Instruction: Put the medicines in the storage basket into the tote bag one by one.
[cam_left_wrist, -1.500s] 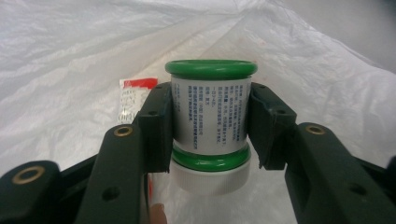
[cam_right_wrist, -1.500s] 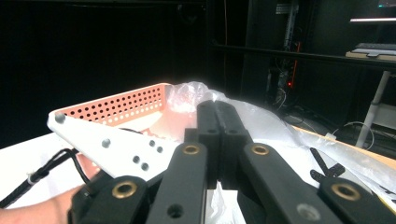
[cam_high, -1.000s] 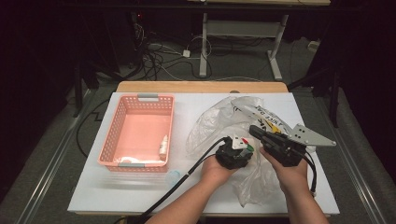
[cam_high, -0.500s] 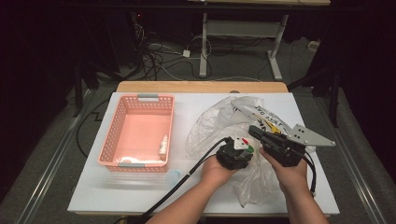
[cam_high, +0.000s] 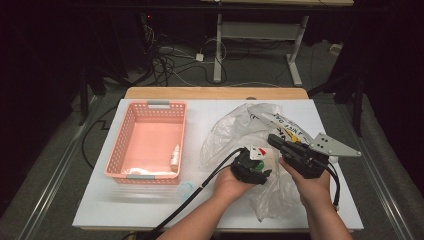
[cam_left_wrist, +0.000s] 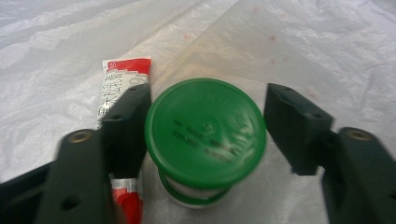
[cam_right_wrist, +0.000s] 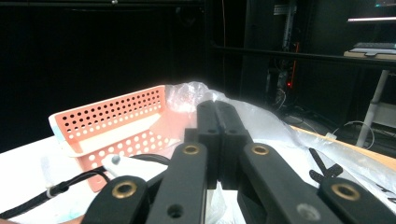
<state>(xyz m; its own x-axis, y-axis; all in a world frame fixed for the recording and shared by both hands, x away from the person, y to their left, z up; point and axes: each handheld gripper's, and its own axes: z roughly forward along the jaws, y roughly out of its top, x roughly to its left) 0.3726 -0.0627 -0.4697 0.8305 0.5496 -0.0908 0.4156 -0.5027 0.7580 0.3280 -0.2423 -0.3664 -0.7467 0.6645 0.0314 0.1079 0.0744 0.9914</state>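
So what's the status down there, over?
Left hand-held gripper just opening, jaws straddling green-capped jar, one pad off it. Right hand-held gripper shut, pinching plastic bag. Red tube beside the jar.

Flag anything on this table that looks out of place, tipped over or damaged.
Nothing looks spilled or broken. The clear plastic bag lies crumpled across the table, and a small clear item sits outside the pink basket, near its front rim. The left gripper has just been opening around the green-capped jar.
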